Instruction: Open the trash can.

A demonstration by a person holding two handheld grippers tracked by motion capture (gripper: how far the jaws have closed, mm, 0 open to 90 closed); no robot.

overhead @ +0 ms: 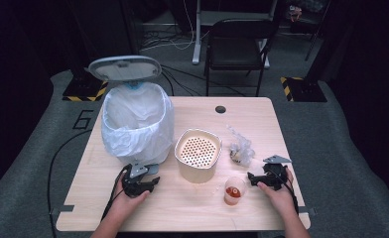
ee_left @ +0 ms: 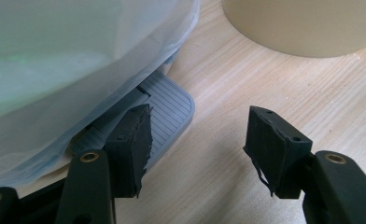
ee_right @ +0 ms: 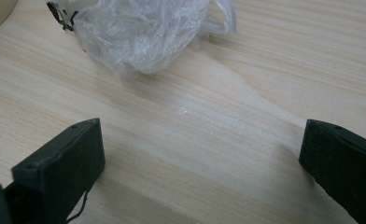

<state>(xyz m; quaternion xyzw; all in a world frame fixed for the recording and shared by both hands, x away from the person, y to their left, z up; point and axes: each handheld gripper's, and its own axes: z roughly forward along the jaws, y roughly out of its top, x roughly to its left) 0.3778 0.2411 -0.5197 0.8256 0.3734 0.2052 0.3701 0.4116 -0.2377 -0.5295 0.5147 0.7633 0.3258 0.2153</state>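
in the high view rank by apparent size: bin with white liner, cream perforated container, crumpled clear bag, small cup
1. bin with white liner
2. cream perforated container
3. crumpled clear bag
4. small cup

The bag and the cup look close in size, so their order is unsure.

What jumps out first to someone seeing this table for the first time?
A white-bagged pedal bin with its lid raised stands at the table's left. Beside it sits a cream tub with a perforated top, then crumpled plastic wrap and a small cup near the right gripper.

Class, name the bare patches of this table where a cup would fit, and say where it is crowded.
Free: the far right corner beyond the crumpled plastic bag, and the near edge between the hands. Crowded: the middle, with bin, perforated container and cup close together.
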